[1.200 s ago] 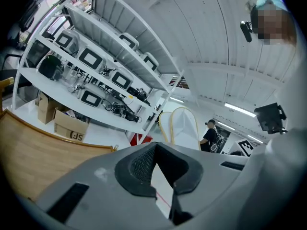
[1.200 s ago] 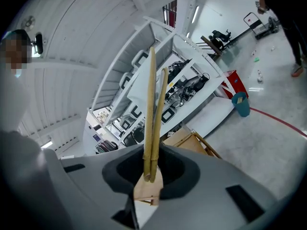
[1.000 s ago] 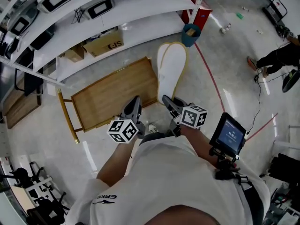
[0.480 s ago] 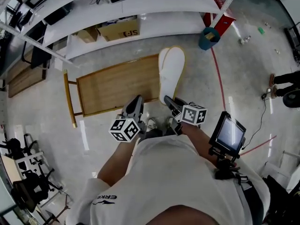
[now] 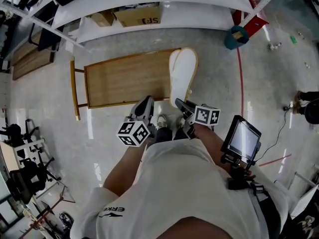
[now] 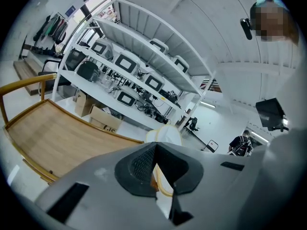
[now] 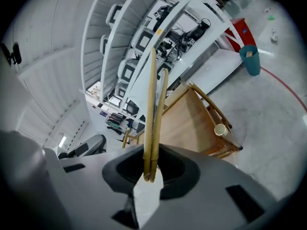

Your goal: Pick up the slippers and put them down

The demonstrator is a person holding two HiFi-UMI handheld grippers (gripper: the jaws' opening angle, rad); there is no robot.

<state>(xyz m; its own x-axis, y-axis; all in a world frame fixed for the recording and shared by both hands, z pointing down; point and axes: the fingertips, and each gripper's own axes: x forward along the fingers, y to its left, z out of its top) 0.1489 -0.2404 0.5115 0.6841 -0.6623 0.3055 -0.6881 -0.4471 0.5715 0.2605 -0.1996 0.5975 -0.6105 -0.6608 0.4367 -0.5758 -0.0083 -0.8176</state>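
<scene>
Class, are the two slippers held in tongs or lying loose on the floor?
Held: the right tongs are shut on one end of the slippers, pressed flat together.

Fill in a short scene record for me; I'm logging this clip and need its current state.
held item: slippers, a pair held flat together
right gripper: shut on one end of the slippers
left gripper: shut, empty
slippers' place: lifted, sticking out ahead of the right gripper, by the end of the table
task stage: slippers picked up, not yet put down
</scene>
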